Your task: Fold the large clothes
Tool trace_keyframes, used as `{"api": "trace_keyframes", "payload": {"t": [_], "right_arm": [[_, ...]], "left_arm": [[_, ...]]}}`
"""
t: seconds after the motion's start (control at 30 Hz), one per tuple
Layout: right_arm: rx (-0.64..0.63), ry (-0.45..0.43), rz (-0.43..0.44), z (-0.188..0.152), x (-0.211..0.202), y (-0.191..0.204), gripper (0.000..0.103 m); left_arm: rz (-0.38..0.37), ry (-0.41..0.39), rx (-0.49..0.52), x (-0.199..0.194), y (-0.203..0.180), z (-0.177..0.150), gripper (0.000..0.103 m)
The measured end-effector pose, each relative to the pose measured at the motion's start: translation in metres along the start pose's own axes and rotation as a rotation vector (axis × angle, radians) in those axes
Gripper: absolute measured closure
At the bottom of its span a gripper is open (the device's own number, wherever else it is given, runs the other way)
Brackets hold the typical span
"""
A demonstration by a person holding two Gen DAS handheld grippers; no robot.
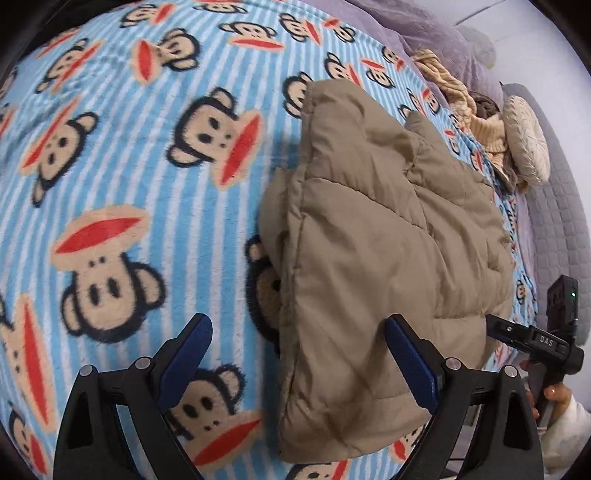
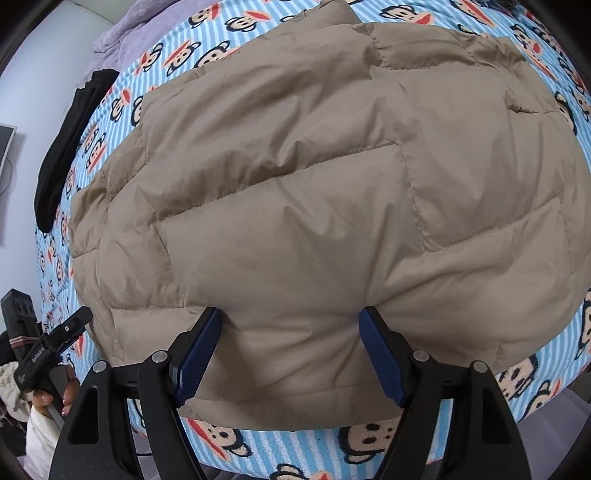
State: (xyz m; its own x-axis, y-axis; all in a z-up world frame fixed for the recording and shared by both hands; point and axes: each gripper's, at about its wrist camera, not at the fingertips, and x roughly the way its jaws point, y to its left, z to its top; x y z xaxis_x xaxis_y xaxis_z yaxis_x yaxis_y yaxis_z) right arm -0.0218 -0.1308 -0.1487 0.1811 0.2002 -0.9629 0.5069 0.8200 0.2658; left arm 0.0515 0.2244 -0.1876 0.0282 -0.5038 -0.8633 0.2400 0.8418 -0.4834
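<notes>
A tan quilted puffer jacket [image 1: 376, 236] lies folded into a compact block on a blue striped monkey-print blanket [image 1: 122, 177]. In the right wrist view the jacket [image 2: 325, 192] fills most of the frame. My left gripper [image 1: 295, 354] hovers open over the jacket's near left edge, half over bare blanket. My right gripper [image 2: 290, 343] is open just above the jacket's near hem, its blue pads [image 2: 197, 363] spread wide with fabric bulging between them. Neither holds anything. The other gripper [image 1: 532, 339] shows at the right edge of the left wrist view, held by a hand.
A black garment [image 2: 70, 147] lies at the blanket's left side. Knitted beige and grey clothes [image 1: 476, 114] and a round cream cushion [image 1: 526, 138] sit at the far right. Purple bedding [image 1: 436, 33] lies behind. The bed's near edge runs under both grippers.
</notes>
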Motion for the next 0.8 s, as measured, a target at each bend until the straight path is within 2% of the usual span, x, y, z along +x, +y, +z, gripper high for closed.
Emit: {"api": "trace_keyframes", "payload": {"t": [0.1,0.2,0.37,0.43,0.5,0.53,0.57,0.67,0.73,0.8], "right_arm": [[0.005,-0.001,-0.007,0.000,0.001,0.000,0.023],[0.007,-0.004,-0.015,-0.001,0.002,0.000,0.023],[0.011,-0.011,-0.026,-0.002,0.003,-0.001,0.022],[0.012,-0.013,-0.033,-0.002,0.004,0.001,0.021],[0.011,-0.013,-0.040,-0.002,0.005,0.002,0.021],[0.010,-0.012,-0.042,-0.002,0.004,0.003,0.020],[0.006,-0.008,-0.041,-0.001,0.004,0.004,0.020],[-0.013,0.007,-0.017,0.000,-0.004,0.007,0.020],[-0.031,-0.018,-0.009,-0.001,-0.016,0.006,0.020],[-0.054,-0.080,-0.020,-0.001,-0.032,0.004,0.023]], "left_arm": [[-0.084,0.059,0.041,0.025,-0.010,0.006,0.008],[-0.125,0.089,0.063,0.044,-0.020,0.014,0.008],[-0.229,0.134,0.047,0.063,-0.032,0.024,0.008],[-0.248,0.144,0.037,0.070,-0.036,0.024,0.008],[-0.248,0.142,0.029,0.075,-0.041,0.027,0.017],[-0.253,0.140,0.027,0.075,-0.043,0.026,0.037],[-0.277,0.144,0.018,0.074,-0.042,0.026,0.051],[-0.295,0.121,0.014,0.065,-0.045,0.023,0.066],[-0.288,0.108,0.017,0.058,-0.051,0.022,0.070],[-0.285,0.099,0.020,0.051,-0.056,0.021,0.072]]}}
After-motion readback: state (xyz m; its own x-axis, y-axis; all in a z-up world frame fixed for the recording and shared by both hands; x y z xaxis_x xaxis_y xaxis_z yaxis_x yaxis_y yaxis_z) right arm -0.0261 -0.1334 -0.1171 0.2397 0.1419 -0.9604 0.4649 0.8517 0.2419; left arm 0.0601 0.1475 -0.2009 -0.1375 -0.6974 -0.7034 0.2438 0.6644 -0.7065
